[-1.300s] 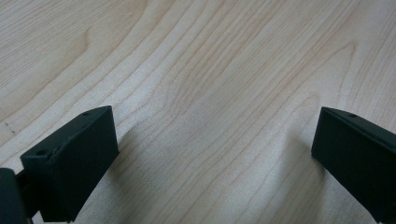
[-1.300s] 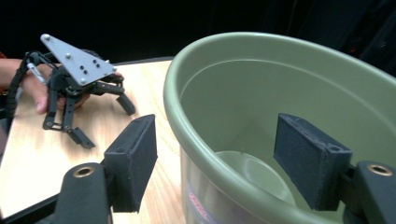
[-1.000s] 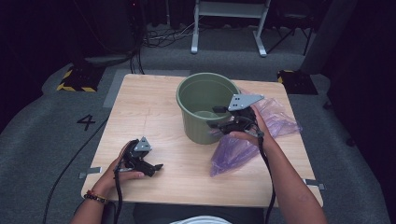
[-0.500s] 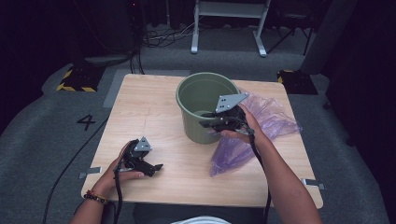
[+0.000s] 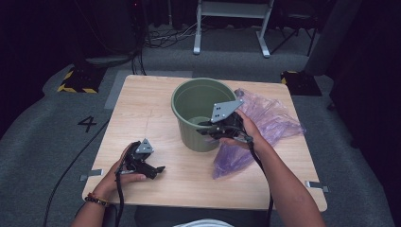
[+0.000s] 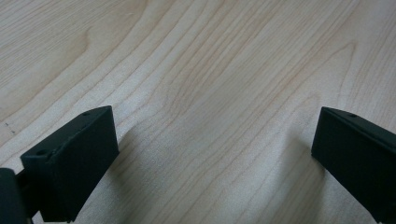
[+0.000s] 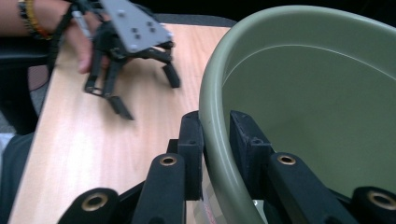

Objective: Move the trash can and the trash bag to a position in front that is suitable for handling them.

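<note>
One green bucket [image 5: 202, 113] stands upright just past the middle of the wooden table [image 5: 142, 109], and we have its rim between the jaws of our right gripper [image 7: 215, 135]: one jaw sits outside the wall, the other inside, and they have just been closing until they clamp the near-right edge of the rim, at about four o'clock on the bucket's mouth. From above, our right hand [image 5: 246, 135] reaches in from five o'clock. At three o'clock from the bucket, touching its wall, lies a crumpled purple plastic bag [image 5: 265, 123], spread toward the table's right edge. Our left gripper [image 5: 151, 168] rests on the tabletop at about seven o'clock from the bucket, well apart from it, its jaws wide apart over bare wood.
</note>
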The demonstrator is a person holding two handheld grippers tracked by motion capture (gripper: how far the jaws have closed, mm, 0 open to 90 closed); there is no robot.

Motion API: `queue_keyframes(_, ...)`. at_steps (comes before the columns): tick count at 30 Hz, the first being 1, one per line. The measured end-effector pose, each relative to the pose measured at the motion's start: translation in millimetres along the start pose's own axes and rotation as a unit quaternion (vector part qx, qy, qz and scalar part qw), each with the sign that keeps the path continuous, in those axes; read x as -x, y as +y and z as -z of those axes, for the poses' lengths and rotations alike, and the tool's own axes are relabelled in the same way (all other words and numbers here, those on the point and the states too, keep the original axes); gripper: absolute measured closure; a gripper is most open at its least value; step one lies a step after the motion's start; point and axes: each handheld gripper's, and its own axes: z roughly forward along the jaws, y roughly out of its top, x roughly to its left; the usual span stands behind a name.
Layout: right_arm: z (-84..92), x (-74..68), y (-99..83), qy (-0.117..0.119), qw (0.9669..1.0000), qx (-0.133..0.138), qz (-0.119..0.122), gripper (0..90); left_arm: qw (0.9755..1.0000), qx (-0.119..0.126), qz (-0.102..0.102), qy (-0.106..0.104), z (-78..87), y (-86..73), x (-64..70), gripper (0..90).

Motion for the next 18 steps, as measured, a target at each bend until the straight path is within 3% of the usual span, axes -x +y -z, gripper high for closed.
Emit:
queue_keyframes(1, 0.5, -9.7, 2.4, 0.007, 0.9999, 0.0, 0.01, 75.3, 1.0, 0.0, 0.0, 0.0, 0.0, 0.0, 0.0, 0.3)
queue_keyframes(4, 0.9, -17.5, 3.9, 0.013, 0.9998, 0.002, 0.018, 75.4, 1.0, 0.0, 0.0, 0.0, 0.0, 0.0, 0.0, 0.3)
queue_keyframes(10, 2.5, -48.1, 10.7, 0.027, 0.9988, 0.008, 0.039, 75.5, 1.0, 0.0, 0.0, 0.0, -0.1, 0.0, 0.0, 0.3)
queue_keyframes(16, 3.0, -62.6, 14.4, 0.039, 0.9978, 0.012, 0.053, 74.9, 1.0, 0.0, -0.001, 0.001, 0.0, 0.1, -0.2, 0.3)
queue_keyframes(18, 4.3, -64.7, 14.0, 0.041, 0.9977, 0.022, 0.048, 67.0, 1.0, 0.0, -0.001, 0.001, 0.0, 0.1, -0.2, 0.3)
